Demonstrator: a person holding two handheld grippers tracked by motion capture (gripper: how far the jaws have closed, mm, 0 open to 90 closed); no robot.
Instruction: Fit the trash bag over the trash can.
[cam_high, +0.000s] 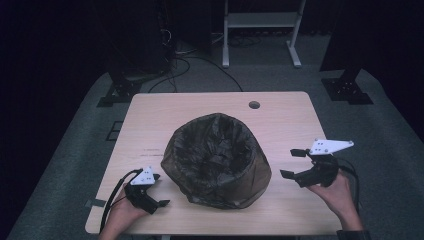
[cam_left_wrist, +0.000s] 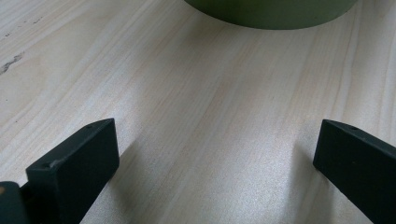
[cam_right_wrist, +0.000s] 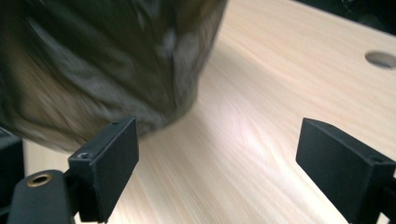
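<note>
High view: bin (cam_high: 217, 162) lined with a dark bag stands mid-tabletop (cam_high: 280, 110), slightly toward the near edge. Left tongs (cam_high: 159, 190) sit near its left side, spread, holding nothing. Right tongs (cam_high: 291, 163) sit off its right side, apart from it, spread, holding nothing.
Left gripper view: jaws wide apart over bare tabletop (cam_left_wrist: 196, 107); green bin (cam_left_wrist: 271, 11) base ahead, untouched.
Right gripper view: jaws wide apart; bagged bin (cam_right_wrist: 102, 60) ahead left, blurred; cable hole (cam_right_wrist: 380, 58) far right.

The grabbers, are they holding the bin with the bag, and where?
No. The left gripper and right gripper are open, holding nothing, beside the bag-lined bin.
</note>
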